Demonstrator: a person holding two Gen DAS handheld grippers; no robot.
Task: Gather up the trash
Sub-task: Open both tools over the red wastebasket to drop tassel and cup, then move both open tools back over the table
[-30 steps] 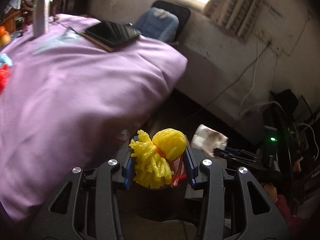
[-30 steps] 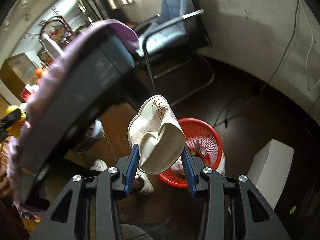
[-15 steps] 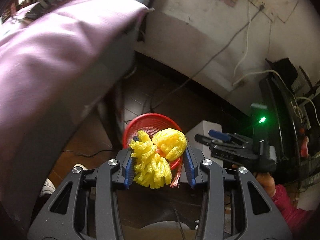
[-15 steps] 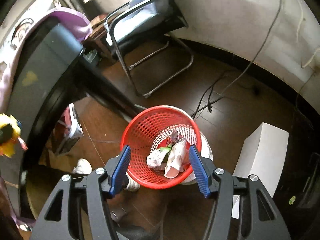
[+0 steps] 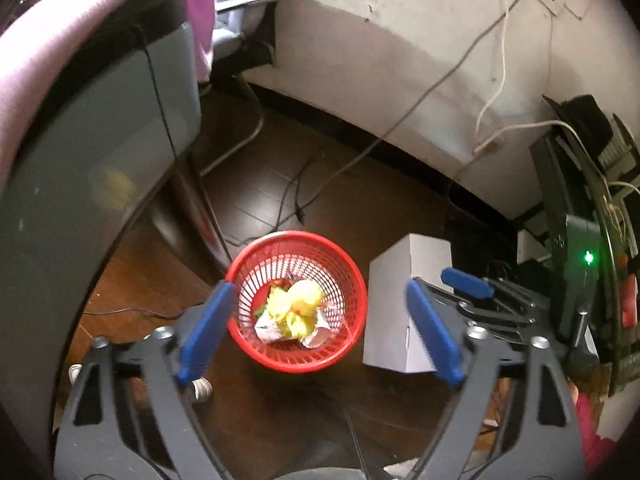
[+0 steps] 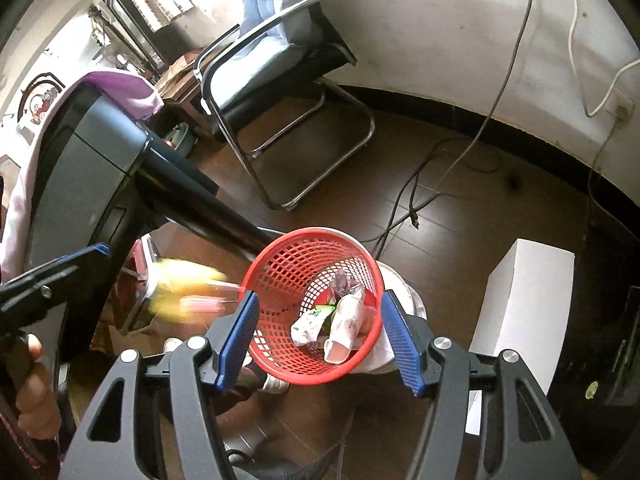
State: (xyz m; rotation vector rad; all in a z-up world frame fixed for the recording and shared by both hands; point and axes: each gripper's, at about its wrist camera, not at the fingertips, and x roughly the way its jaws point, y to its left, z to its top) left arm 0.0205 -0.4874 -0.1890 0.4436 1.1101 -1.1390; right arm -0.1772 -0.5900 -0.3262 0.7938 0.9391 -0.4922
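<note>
A dark wooden floor (image 5: 280, 184) fills both views, with a grey desk (image 5: 92, 168) draped in a purple cloth (image 6: 128, 92) rising at the left. A metal-framed chair with a pale blue cushion (image 6: 260, 48) stands by the white wall. A white rectangular box (image 5: 404, 300) sits on the floor just beside a round red plastic mesh basket (image 5: 344, 272). In the left wrist view, the yellow foam netting (image 5: 298, 308) lies inside the basket on top of crumpled white paper (image 5: 270, 330); in the right wrist view it shows as a yellow blur (image 6: 184, 288) in the air just left of the basket's rim, so the two views do not agree on its place. A squashed white paper cup (image 6: 344, 328) lies in the basket among wrappers. The left hand-held gripper (image 5: 320, 332) is opening, jaws spread wide, nothing between its blue pads. The right hand-held gripper (image 6: 320, 340) hangs over the basket with its jaws parted and empty.
</note>
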